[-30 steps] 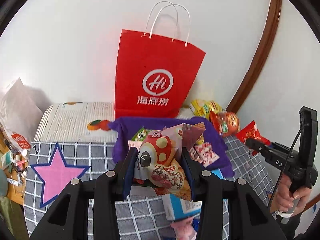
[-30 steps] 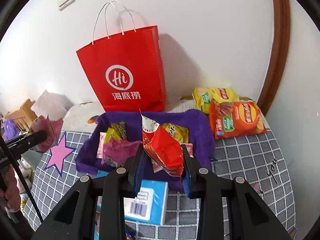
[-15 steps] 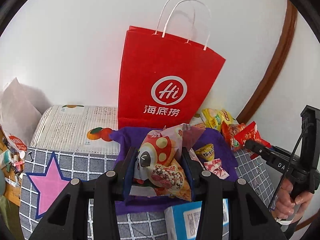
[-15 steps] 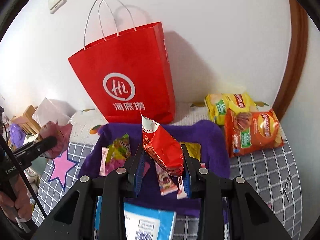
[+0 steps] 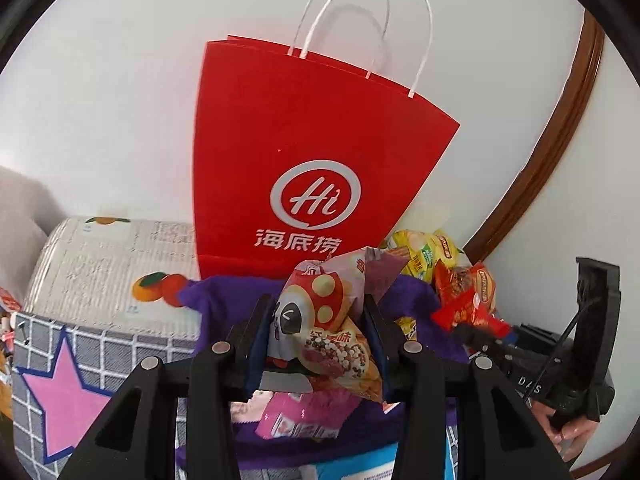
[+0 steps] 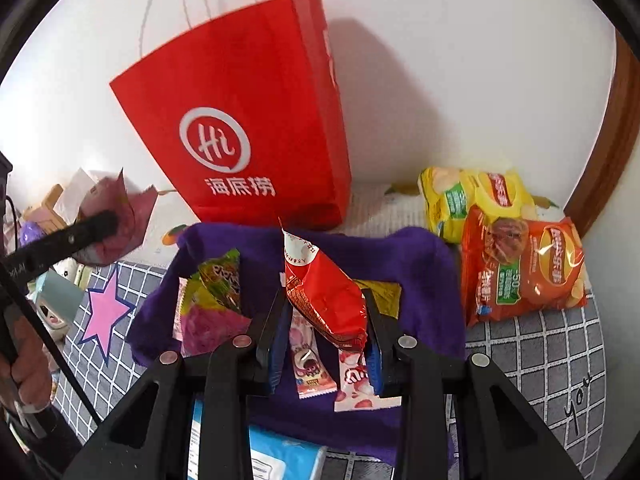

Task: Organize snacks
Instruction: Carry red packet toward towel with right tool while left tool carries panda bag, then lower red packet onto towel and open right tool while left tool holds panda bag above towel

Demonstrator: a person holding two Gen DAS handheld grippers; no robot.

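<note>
My left gripper is shut on a mushroom-print snack bag, held above a purple cloth in front of a red paper bag. My right gripper is shut on a red snack packet, held above the purple cloth. The red paper bag stands upright against the wall behind the cloth. Small candy packets and a green packet lie on the cloth. The left gripper with its bag shows at the left of the right wrist view.
A yellow chip bag and an orange chip bag lie right of the cloth. A blue-white box sits at the cloth's near edge. A checked mat with a pink star covers the table. A brown door frame is at right.
Both grippers have moved forward and up toward the red paper bag, each still holding its snack. The bag looks larger and closer in both views.
</note>
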